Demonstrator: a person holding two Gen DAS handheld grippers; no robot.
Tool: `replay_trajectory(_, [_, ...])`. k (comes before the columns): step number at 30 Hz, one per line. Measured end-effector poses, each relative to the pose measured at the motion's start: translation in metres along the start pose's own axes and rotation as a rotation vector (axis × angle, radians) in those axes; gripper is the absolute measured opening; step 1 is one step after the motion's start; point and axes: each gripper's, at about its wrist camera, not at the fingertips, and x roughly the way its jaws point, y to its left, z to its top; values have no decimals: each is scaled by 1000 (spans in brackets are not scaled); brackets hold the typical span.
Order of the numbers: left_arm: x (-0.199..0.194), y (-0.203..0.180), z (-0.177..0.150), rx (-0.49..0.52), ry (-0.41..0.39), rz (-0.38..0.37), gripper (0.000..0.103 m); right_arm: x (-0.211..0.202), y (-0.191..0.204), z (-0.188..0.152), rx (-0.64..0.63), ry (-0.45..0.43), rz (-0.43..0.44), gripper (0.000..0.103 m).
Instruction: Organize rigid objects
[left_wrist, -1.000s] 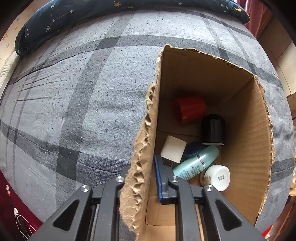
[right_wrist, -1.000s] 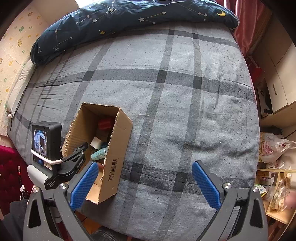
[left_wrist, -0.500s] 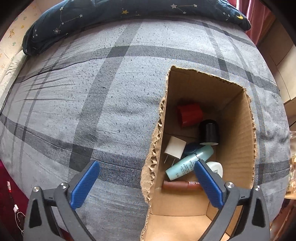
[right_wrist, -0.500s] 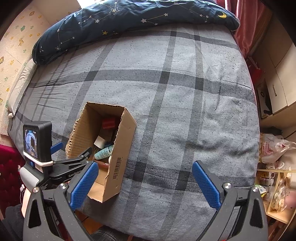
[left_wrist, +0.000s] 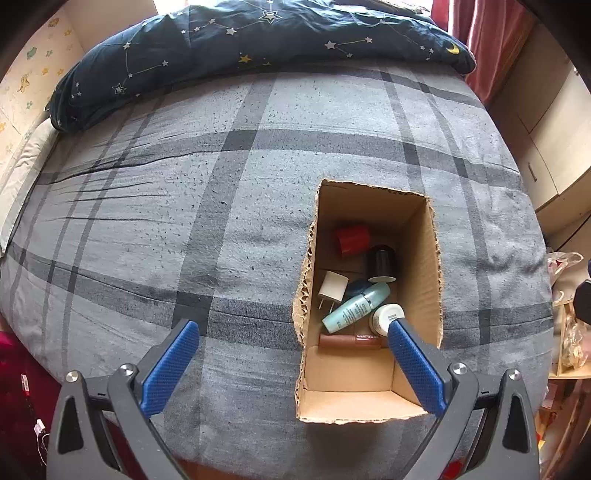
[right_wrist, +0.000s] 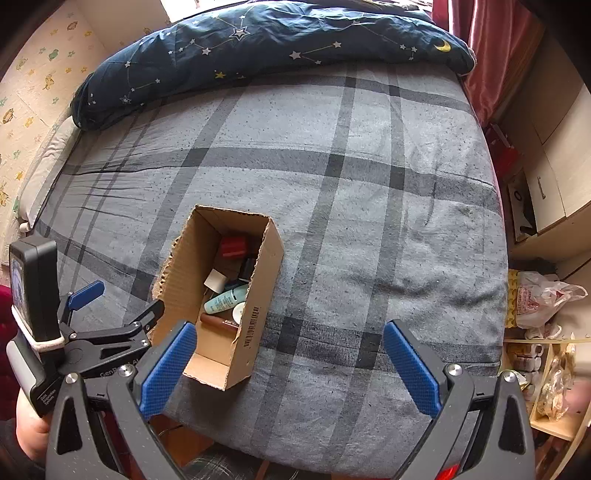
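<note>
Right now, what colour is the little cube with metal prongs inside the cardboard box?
White. The plug cube lies in the box, clearest in the left wrist view.

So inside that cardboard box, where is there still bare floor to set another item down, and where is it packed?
The cardboard box has bare floor at its near end, between the brown tube and the near wall. The middle is crowded: teal bottle, white jar, white charger. The red cap and black cap sit toward the far end.

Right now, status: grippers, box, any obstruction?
Left gripper open, empty, above the bed. Right gripper open, empty. Cardboard box upright on bed, small items inside, brown tube nearest. No loose items visible on the cover.
</note>
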Motion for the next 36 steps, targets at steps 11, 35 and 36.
replay_trajectory(11, [-59, -5, -8, 17, -40, 36, 103, -41, 14, -18, -51, -57, -16, 103])
replay_trajectory(35, [-128, -14, -21, -5, -62, 70, 103, -87, 38, -48, -164, -153, -47, 103])
replay_trajectory(36, [-130, -14, -21, -5, -65, 70, 103, -88, 39, -49, -170, -155, -46, 103])
